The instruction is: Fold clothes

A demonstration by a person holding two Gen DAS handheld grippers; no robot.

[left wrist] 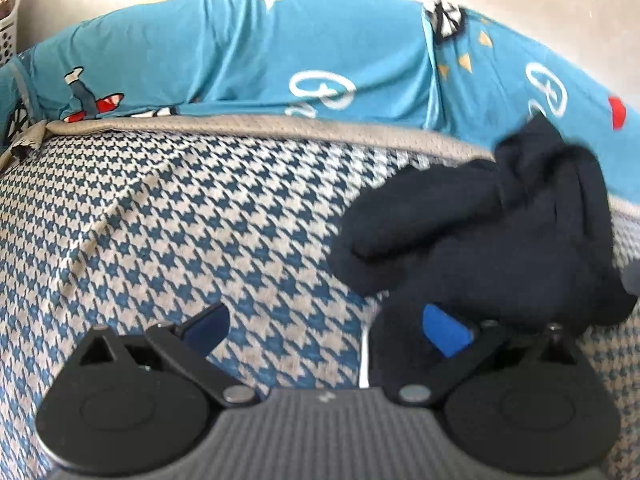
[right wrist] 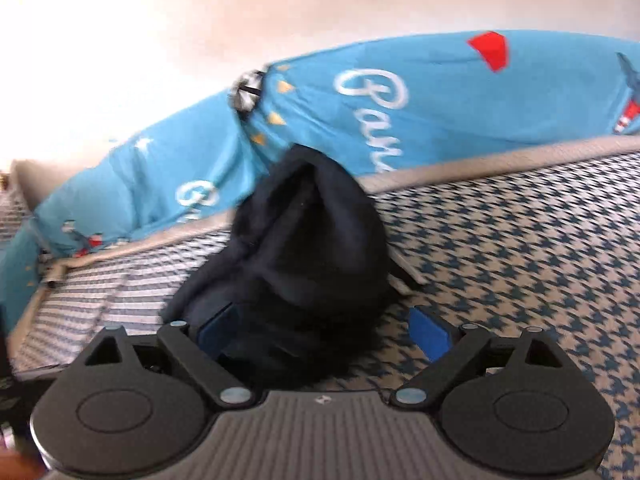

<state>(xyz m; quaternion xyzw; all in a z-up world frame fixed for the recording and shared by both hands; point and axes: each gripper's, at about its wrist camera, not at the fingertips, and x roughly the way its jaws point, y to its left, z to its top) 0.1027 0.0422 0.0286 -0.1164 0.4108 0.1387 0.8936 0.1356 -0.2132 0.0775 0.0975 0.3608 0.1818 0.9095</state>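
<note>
A dark navy garment (left wrist: 480,232) lies bunched on the houndstooth bed cover (left wrist: 180,220), to the right in the left wrist view. My left gripper (left wrist: 326,330) is open; its right blue pad (left wrist: 444,334) touches the garment's near edge, while the left pad (left wrist: 208,328) is over bare cover. In the right wrist view the same garment (right wrist: 304,248) rises in a crumpled heap straight ahead. My right gripper (right wrist: 322,332) is open too. The cloth spills between its fingers and half hides the left pad (right wrist: 214,332). The right pad (right wrist: 430,332) is free of the cloth.
A turquoise quilt with cartoon prints and white lettering (left wrist: 248,60) is piled along the far side of the bed, against a pale wall. A grey trim band (left wrist: 260,124) edges the houndstooth cover. A white slotted basket (left wrist: 8,36) shows at the far left.
</note>
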